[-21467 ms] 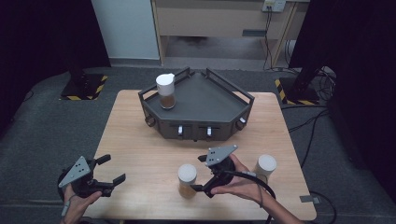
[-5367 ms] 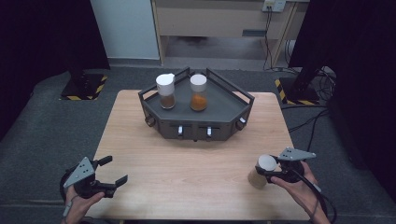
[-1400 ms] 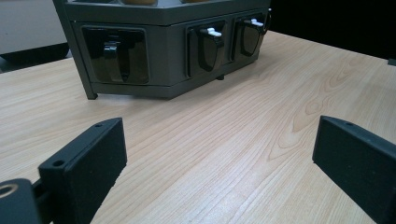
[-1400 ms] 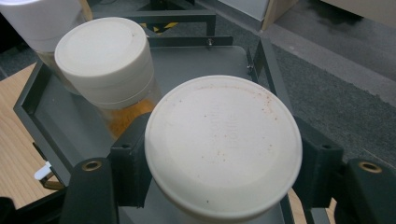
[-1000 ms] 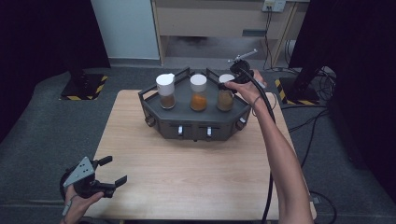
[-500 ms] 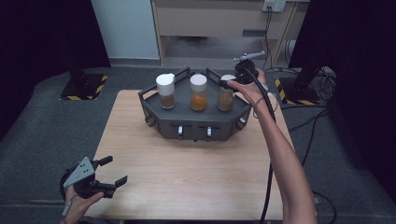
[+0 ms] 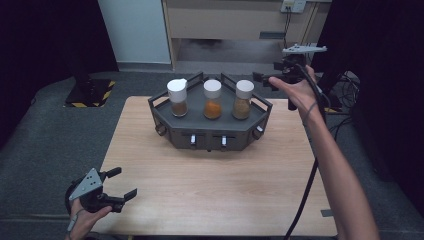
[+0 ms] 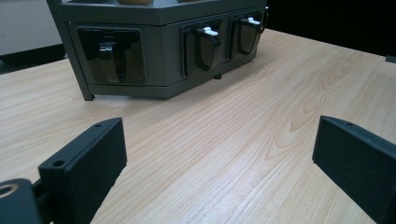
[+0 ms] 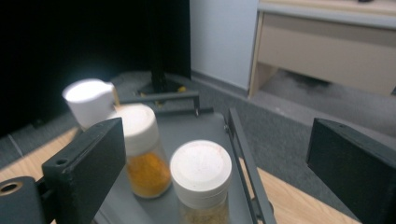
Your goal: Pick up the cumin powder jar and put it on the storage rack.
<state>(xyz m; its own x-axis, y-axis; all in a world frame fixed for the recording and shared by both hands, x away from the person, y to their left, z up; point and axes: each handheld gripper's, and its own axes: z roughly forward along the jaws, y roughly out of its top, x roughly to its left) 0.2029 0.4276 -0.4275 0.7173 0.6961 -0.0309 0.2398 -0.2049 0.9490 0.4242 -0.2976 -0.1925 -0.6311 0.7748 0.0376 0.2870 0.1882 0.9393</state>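
Standing in a row on the rack point(image 7: 260, 107), 3 jars point(image 7: 243, 99) are stowed; right tongs point(image 7: 274, 74), just opened, hold nothing; left tongs point(image 7: 122, 184) rest open over the worktop point(image 7: 210, 190).

White-capped jars point(image 7: 243, 99) of brown, orange and tan powder stand on a dark grey rack point(image 7: 210, 132).

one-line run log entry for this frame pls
phase: release, jaws just opened | right gripper: open, empty, right of rack | third jar: on rack | left gripper: open, idle near table edge
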